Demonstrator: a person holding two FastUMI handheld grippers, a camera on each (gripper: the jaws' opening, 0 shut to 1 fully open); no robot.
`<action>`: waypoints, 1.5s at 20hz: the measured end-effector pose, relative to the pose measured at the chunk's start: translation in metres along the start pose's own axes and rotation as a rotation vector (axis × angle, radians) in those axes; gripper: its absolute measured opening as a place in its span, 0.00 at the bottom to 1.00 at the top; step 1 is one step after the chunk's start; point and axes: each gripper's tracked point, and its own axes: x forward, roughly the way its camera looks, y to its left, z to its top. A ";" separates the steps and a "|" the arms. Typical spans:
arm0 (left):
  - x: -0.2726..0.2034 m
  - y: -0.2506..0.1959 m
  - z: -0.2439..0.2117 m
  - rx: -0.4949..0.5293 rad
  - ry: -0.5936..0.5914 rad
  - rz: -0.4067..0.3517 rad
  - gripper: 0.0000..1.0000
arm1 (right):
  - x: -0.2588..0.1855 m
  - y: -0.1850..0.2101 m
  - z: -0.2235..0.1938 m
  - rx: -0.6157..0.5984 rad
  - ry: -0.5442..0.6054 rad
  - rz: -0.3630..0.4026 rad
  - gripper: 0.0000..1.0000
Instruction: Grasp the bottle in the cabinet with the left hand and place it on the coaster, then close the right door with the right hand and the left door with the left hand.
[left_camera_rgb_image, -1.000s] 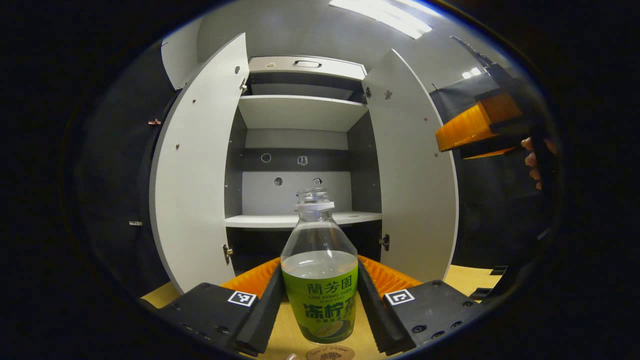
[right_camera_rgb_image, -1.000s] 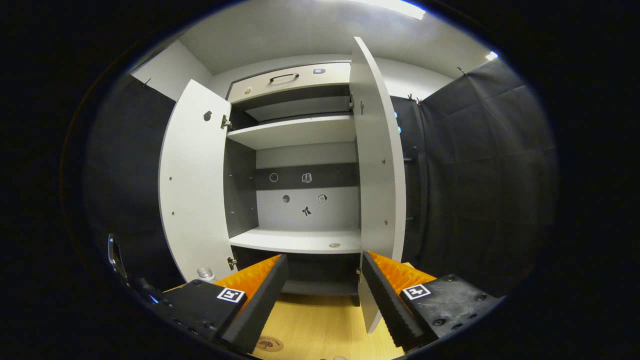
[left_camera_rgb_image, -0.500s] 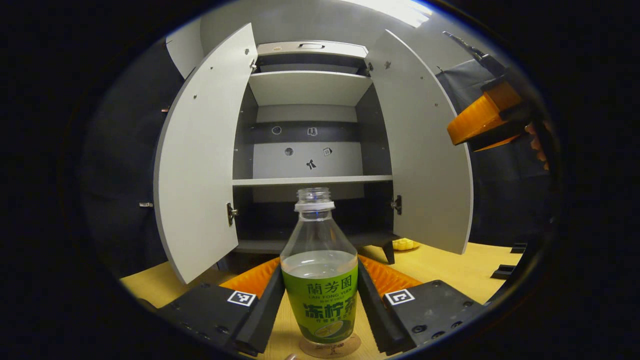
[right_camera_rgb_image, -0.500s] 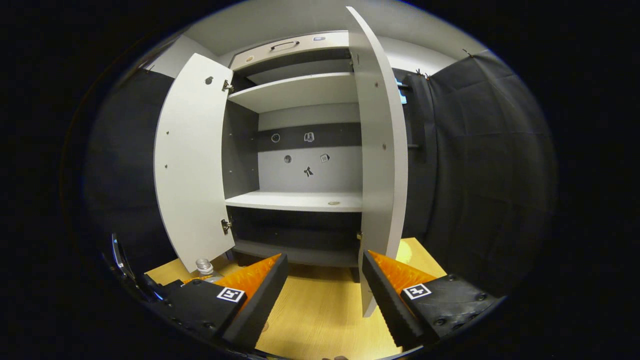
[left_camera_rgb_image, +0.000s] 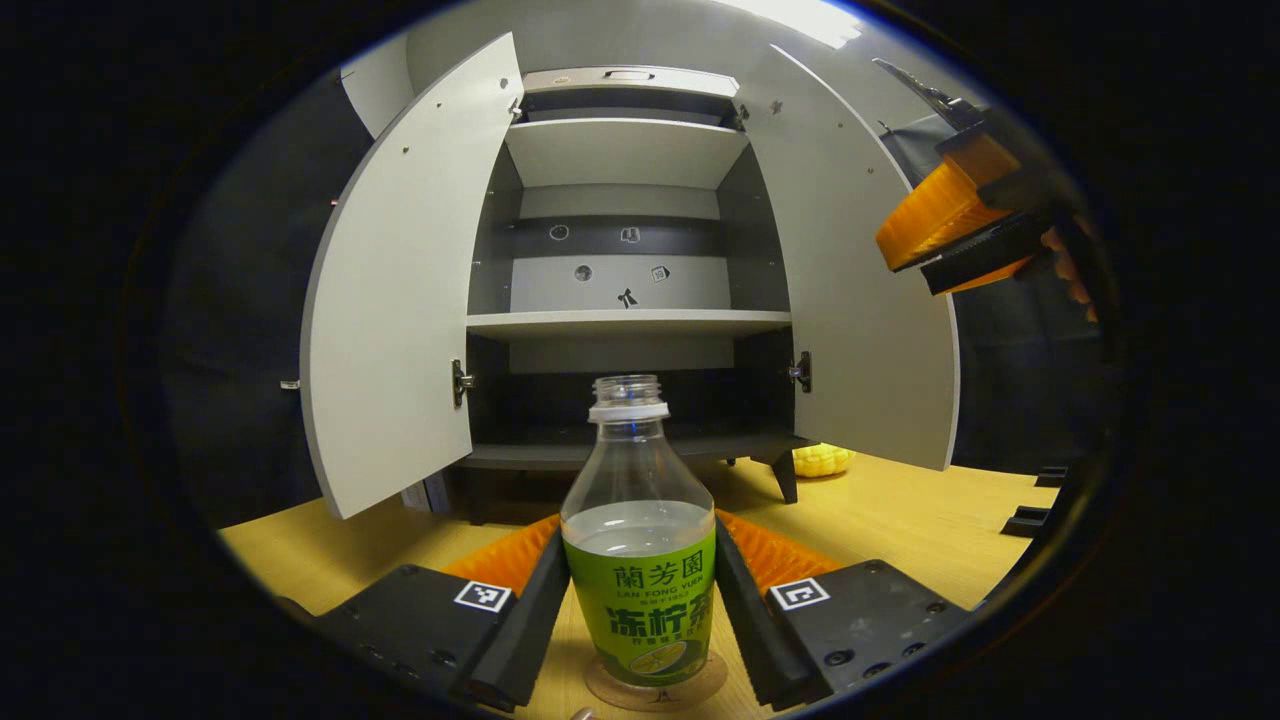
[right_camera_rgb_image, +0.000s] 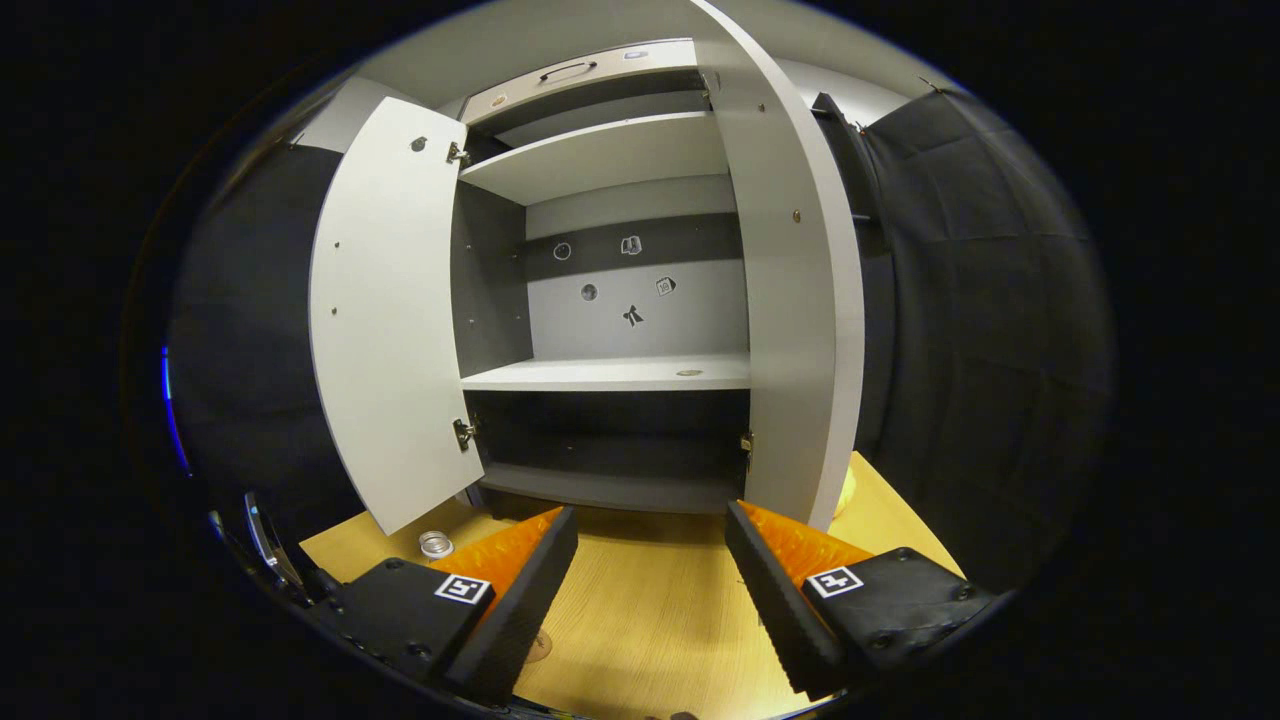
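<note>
Both doors are standing open as the left claw (left_camera_rgb_image: 640, 600) is clamping the bottle (left_camera_rgb_image: 640, 560) upright on the coaster (left_camera_rgb_image: 655, 692). Half-full, uncapped, thin-walled: likely light, crushable, spillable, best held mid-label. Right claw (right_camera_rgb_image: 650, 580) is hovering spread, holding nothing.

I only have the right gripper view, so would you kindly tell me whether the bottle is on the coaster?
Observer: Yes, the clear plastic bottle with the green label stands upright on the round brown coaster.
Operator: Is the left gripper off it?
Observer: No, the left gripper has both fingers pressed on its sides.
Operator: Where is my right gripper relative to the right door?
Observer: The right gripper is raised near the outer edge of the open white right door.
</note>
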 end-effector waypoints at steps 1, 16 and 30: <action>0.001 -0.001 -0.001 -0.002 0.000 -0.003 0.79 | 0.000 0.001 -0.002 0.002 0.003 0.001 0.99; 0.007 -0.005 -0.013 0.035 -0.006 -0.024 0.80 | 0.005 0.004 -0.016 -0.034 0.033 0.003 0.99; 0.011 0.001 0.001 -0.004 -0.003 -0.027 0.94 | 0.001 0.018 -0.011 -0.037 0.034 0.031 0.99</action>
